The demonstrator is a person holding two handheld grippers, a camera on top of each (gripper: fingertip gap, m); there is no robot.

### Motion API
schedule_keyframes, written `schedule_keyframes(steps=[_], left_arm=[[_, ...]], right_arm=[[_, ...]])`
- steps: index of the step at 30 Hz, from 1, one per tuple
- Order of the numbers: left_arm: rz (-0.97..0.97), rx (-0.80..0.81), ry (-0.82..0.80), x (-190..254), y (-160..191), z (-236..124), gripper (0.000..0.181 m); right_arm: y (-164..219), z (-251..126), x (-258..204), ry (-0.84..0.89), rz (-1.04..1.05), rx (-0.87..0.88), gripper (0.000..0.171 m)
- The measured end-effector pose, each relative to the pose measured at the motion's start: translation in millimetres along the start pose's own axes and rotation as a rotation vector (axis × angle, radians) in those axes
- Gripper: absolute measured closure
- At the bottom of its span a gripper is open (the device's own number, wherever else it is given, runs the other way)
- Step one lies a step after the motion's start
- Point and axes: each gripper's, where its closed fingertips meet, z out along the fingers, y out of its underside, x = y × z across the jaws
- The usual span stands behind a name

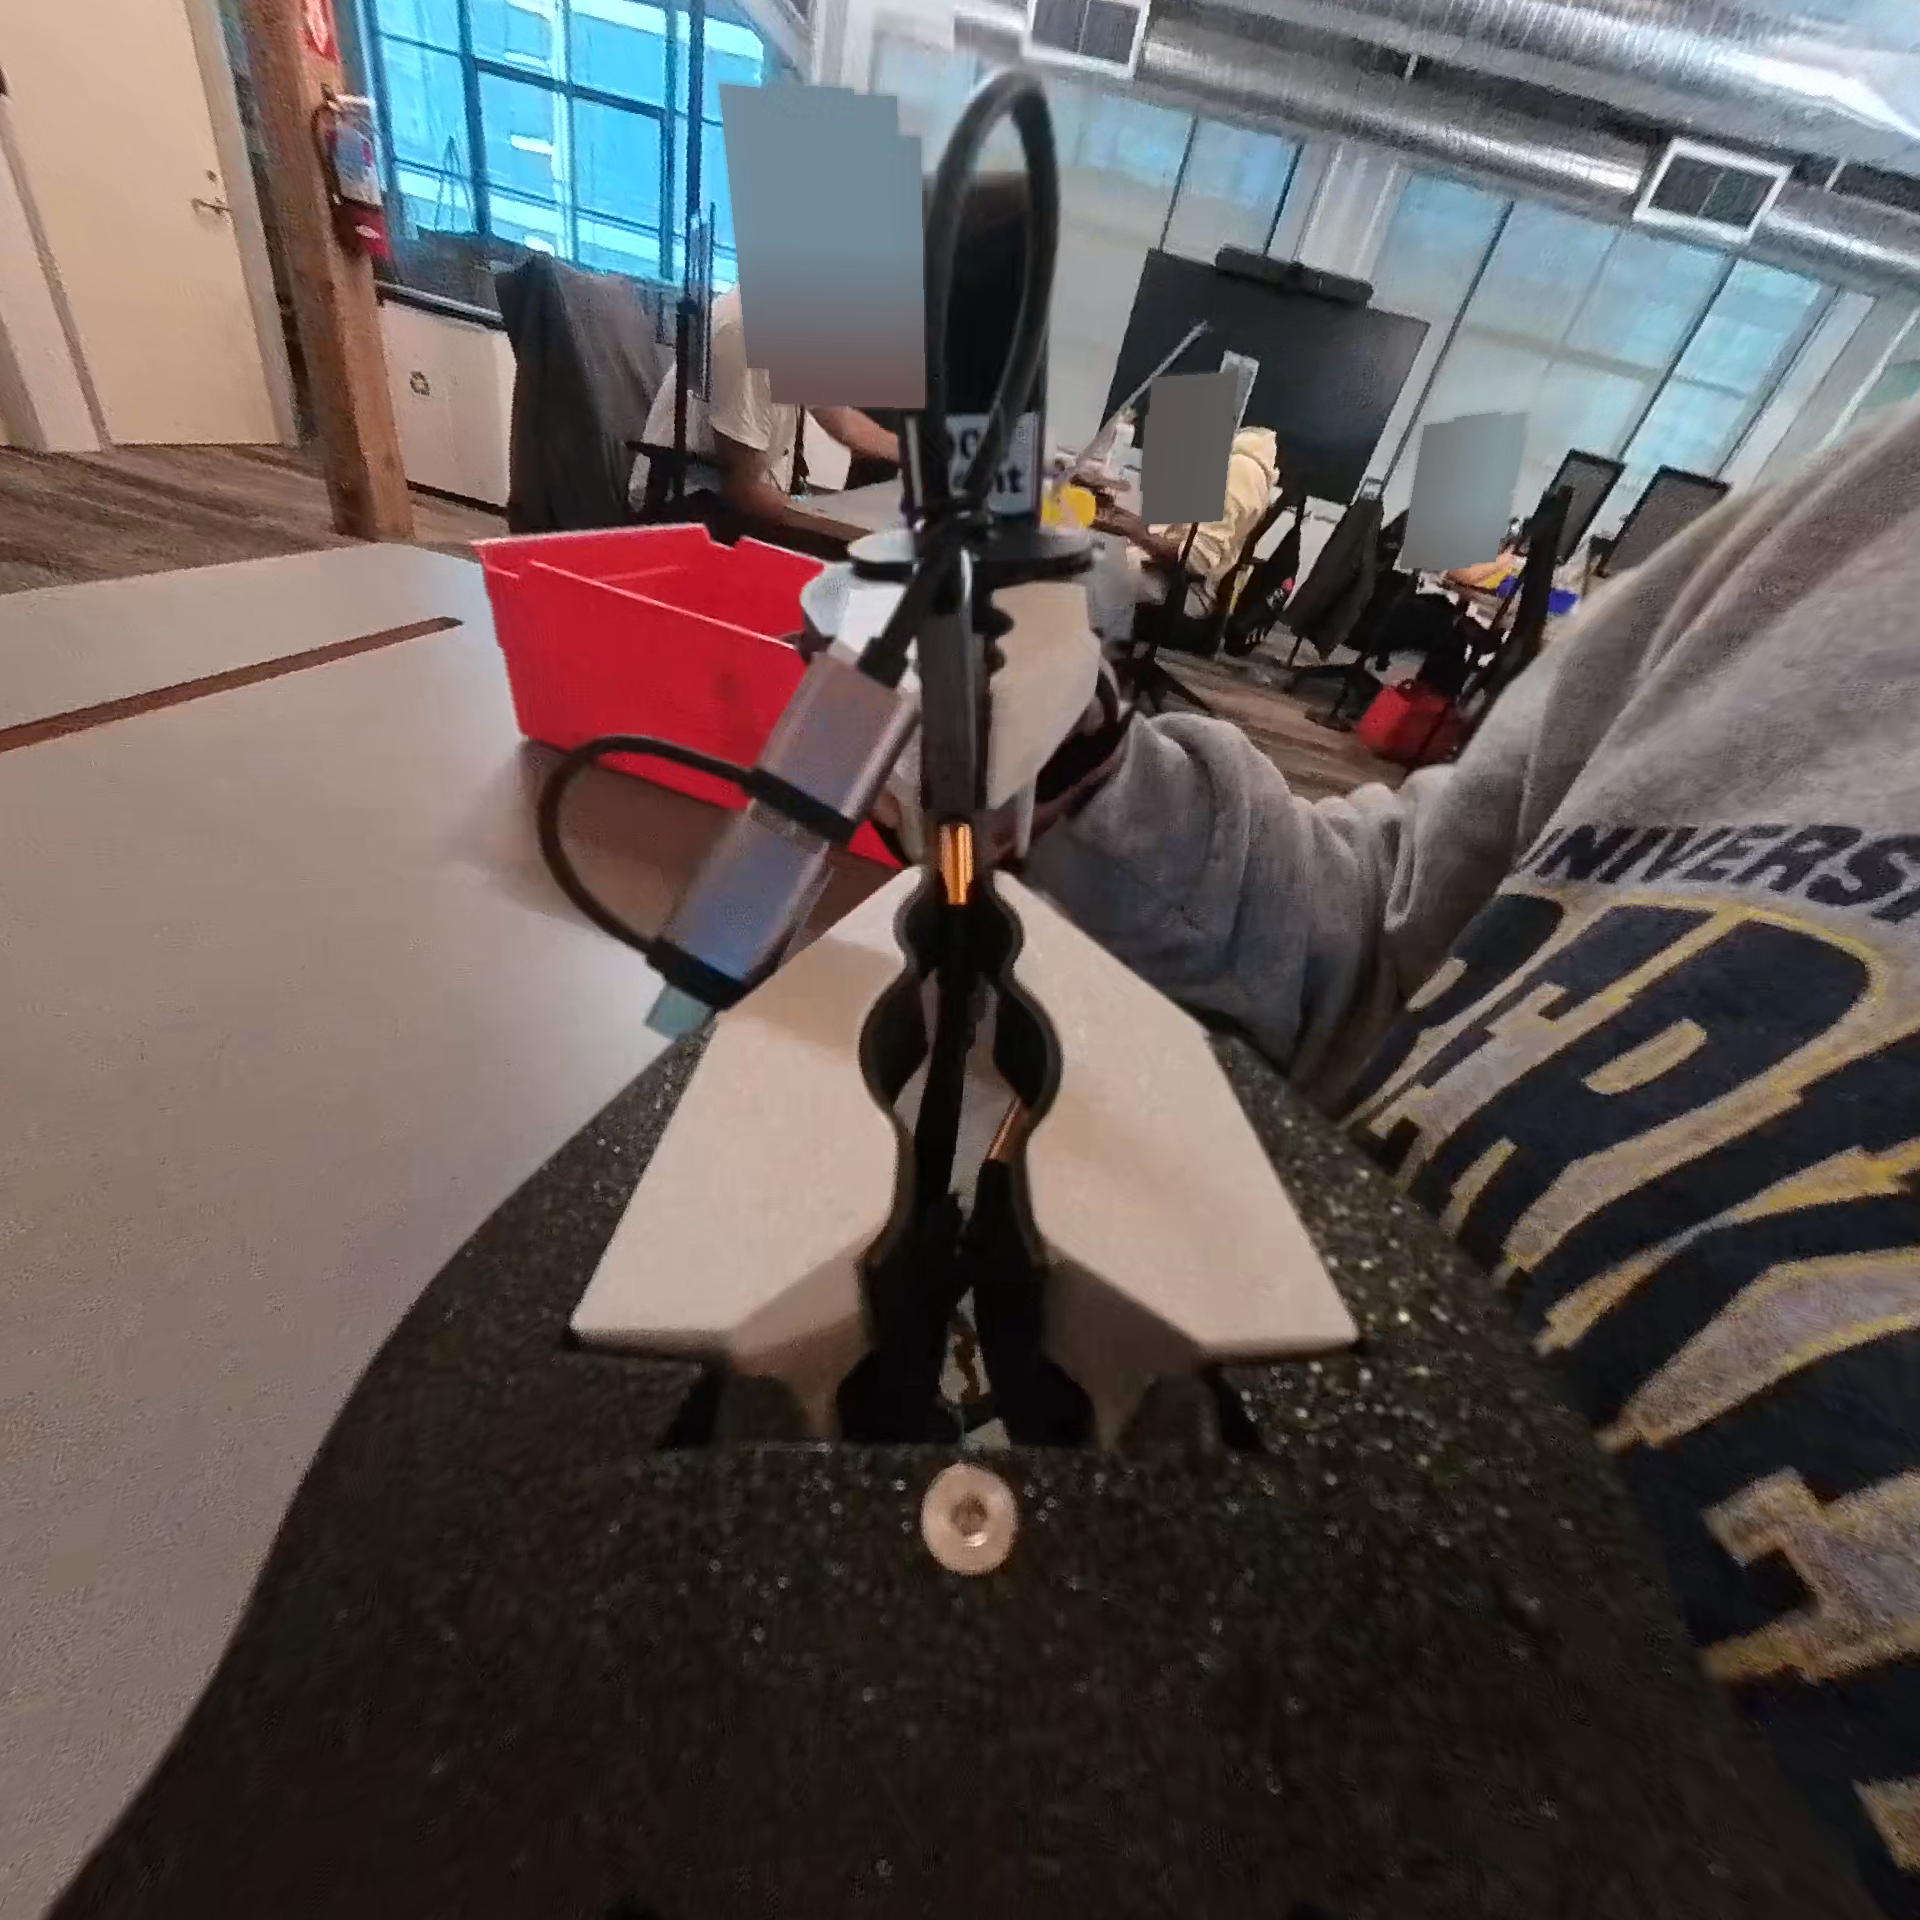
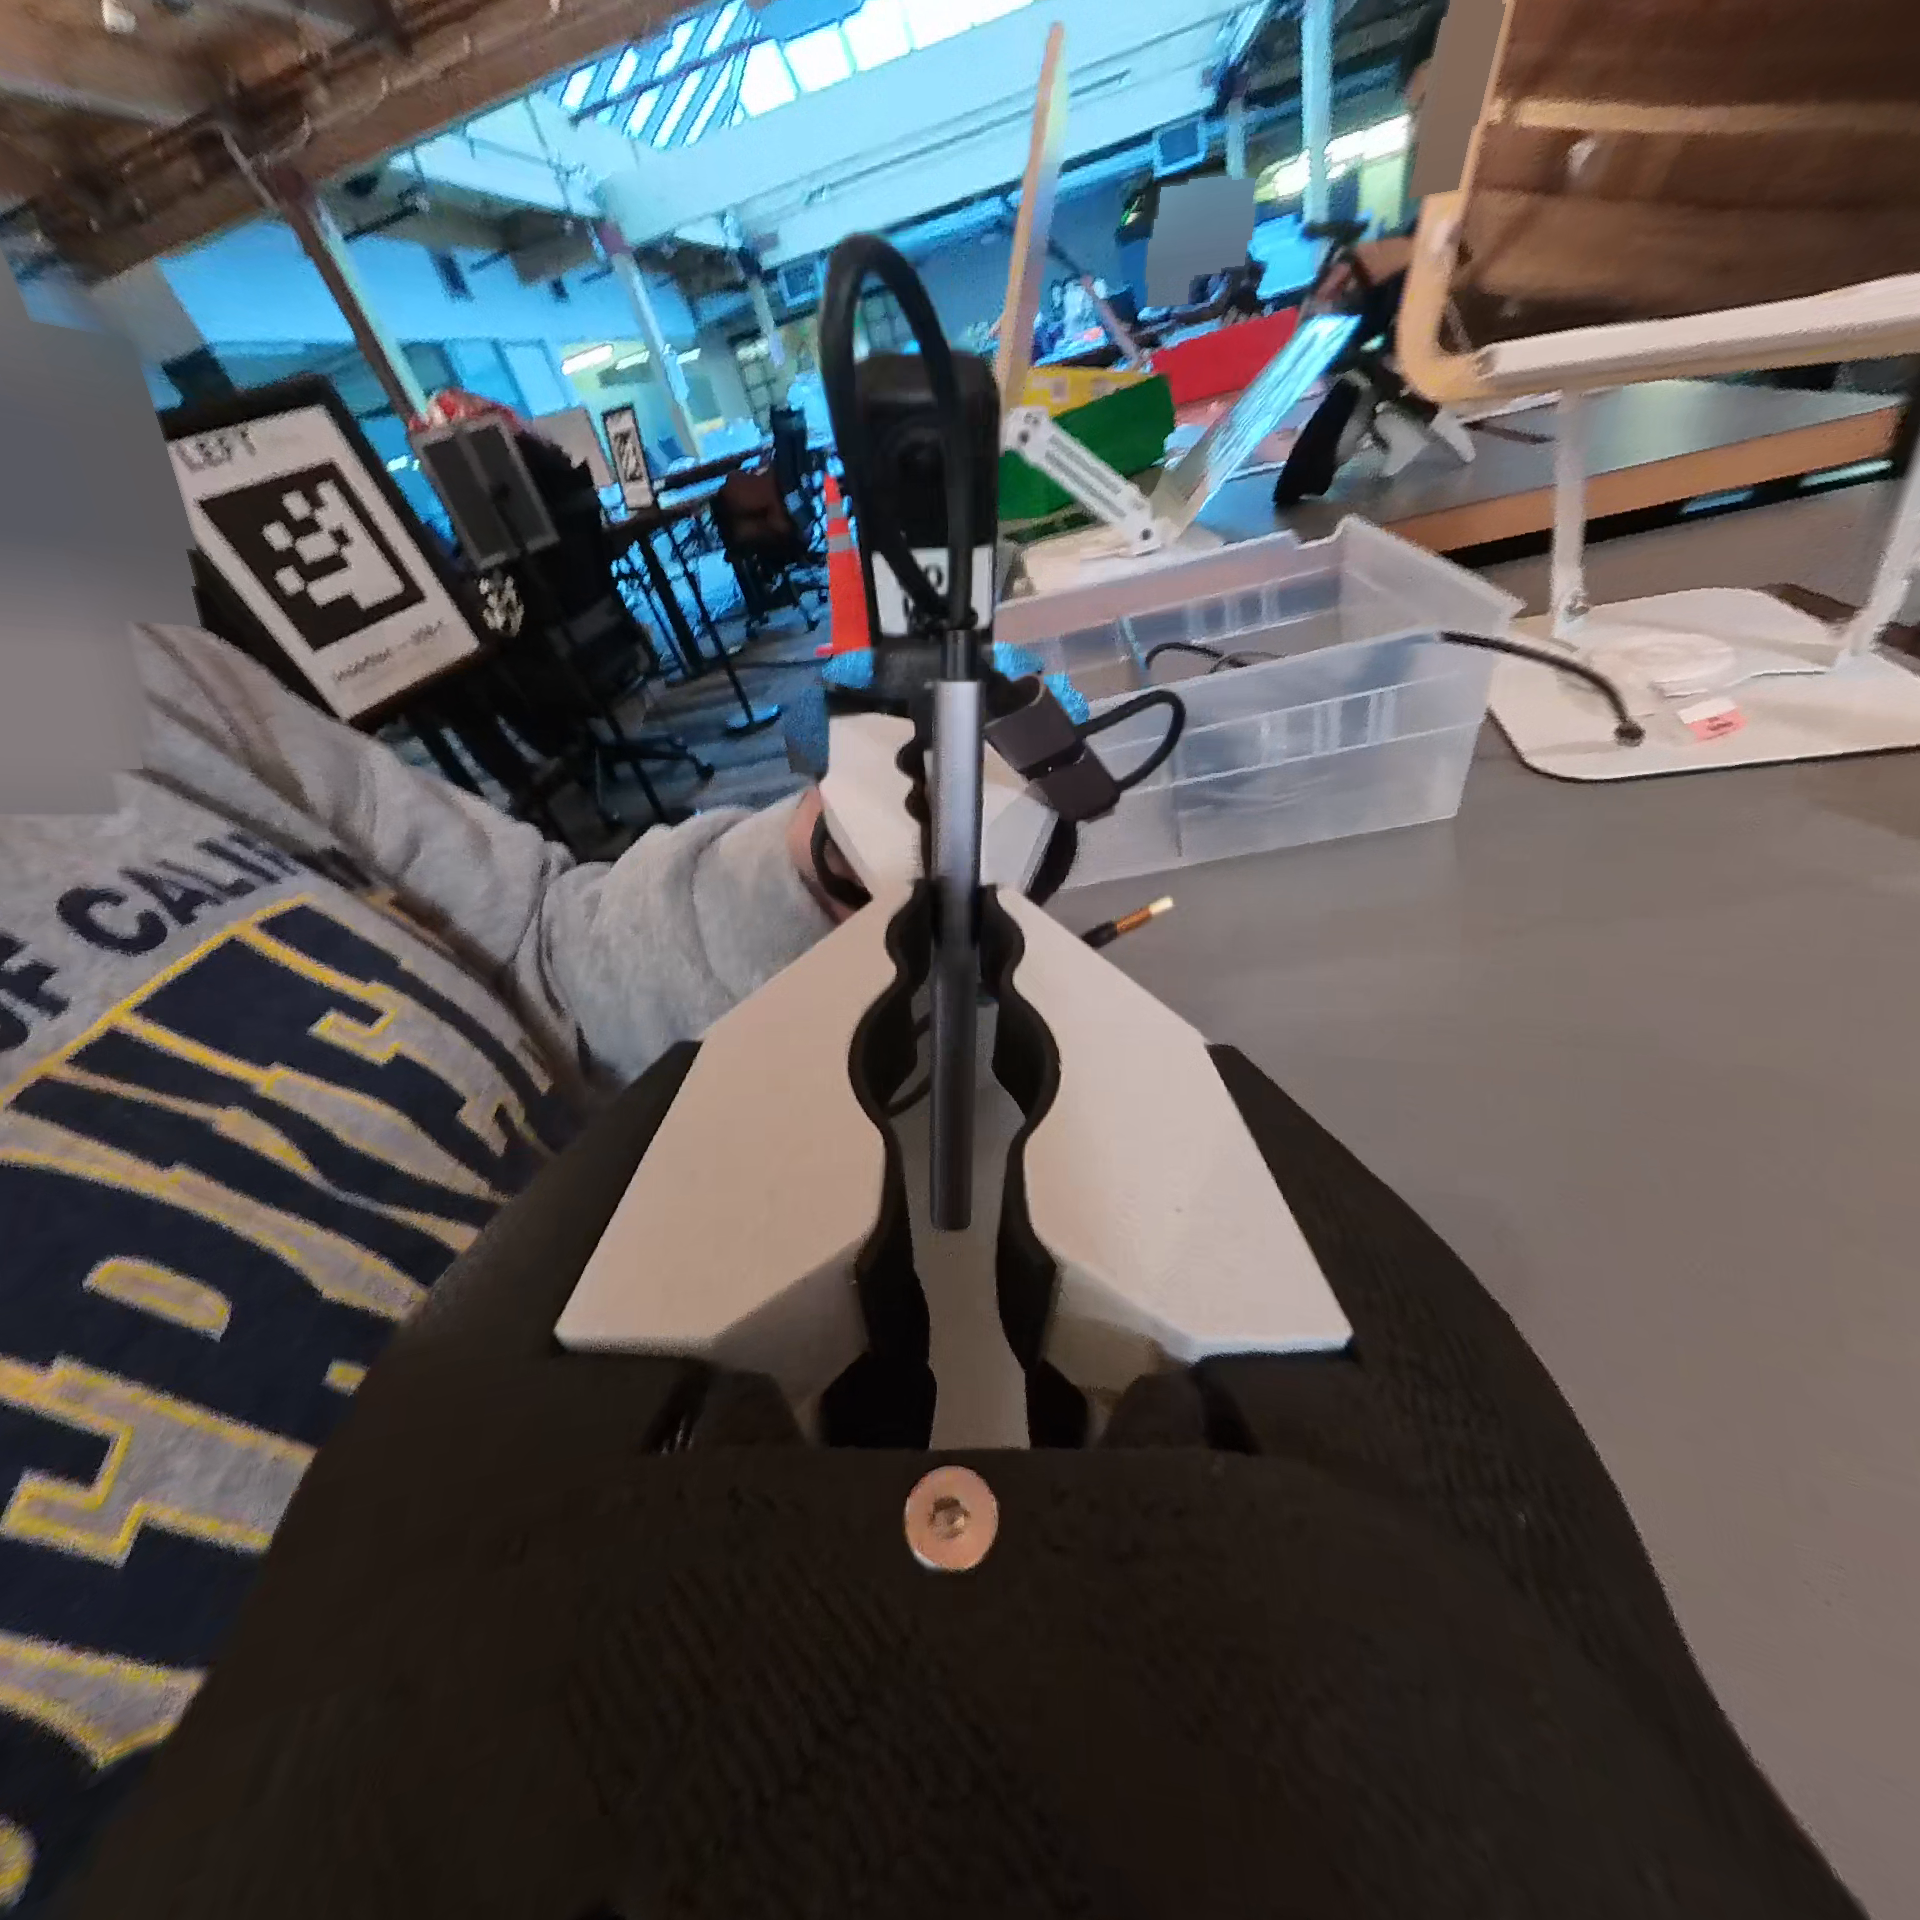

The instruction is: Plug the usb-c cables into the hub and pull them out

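The left gripper (image 1: 956, 935) has its jaws clamped on a gold-collared cable plug (image 1: 956, 862), and the right gripper (image 2: 951, 935) has its jaws narrow around the edge-on grey hub (image 2: 954, 831), both lifted above the tabletop (image 2: 1455, 1091). To seat or free the plug cleanly, I would keep it in line with the hub's port and move straight, without twisting. A second grey adapter (image 1: 800, 790) dangles at ten o'clock from the plug, a loose plug (image 2: 1132, 920) lies at three o'clock, and a clear bin (image 2: 1299, 686) and red bin (image 1: 644, 644) sit beyond.

We cannot see where the cable (image 1: 954, 1049) ends, since it runs down between the left gripper's (image 1: 958, 883) fingers into shadow. The joint between its gold plug (image 1: 956, 860) and the hub (image 2: 954, 935) is too small to judge. The hub's far end sits hidden behind the right gripper (image 2: 954, 904). The person's sweatshirt (image 1: 1662, 1091) is cut off by the edge. Background people are blurred.
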Motion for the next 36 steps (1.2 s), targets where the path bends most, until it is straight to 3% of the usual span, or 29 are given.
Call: schedule_keyframes(steps=[8, 11, 14, 23, 24, 27, 28, 31, 36], left_arm=[[0.094, -0.115, -0.026, 17.7, 26.9, 2.8, 0.176], [0.109, -0.112, -0.027, 19.2, 23.1, 4.4, 0.176], [0.134, -0.154, -0.030, 20.8, 27.6, 7.4, 0.176], [0.184, -0.227, 0.044, 45.2, 41.8, 14.3, 0.176], [0.195, -0.257, 0.012, 39.9, 47.0, 6.7, 0.176], [0.070, -0.071, -0.141, 12.6, 21.4, -54.0, 0.177], [0.070, -0.064, -0.162, 10.8, 18.9, -58.0, 0.177], [0.077, -0.207, -0.178, 3.4, 35.3, -27.5, 0.177], [0.043, -0.450, -0.275, -33.6, 73.1, 3.2, 0.177]], right_arm=[[26.9, -1.8, -21.1, -0.001, -0.080, -0.158, 0.164], [38.2, 1.3, -23.0, 0.033, -0.133, -0.236, 0.154], [33.7, 2.3, -24.7, 0.030, -0.135, -0.204, 0.163], [52.0, -4.3, -46.4, -0.037, -0.194, -0.294, 0.163], [51.6, -12.0, -42.9, -0.005, -0.198, -0.300, 0.163], [20.1, -67.8, -22.4, 0.142, -0.097, -0.128, 0.164], [10.9, -77.3, -17.4, 0.184, -0.075, -0.072, 0.164], [-2.1, -71.7, -8.3, 0.260, -0.051, 0.004, 0.164], [9.5, -62.2, 12.9, 0.381, -0.042, -0.065, 0.164]])
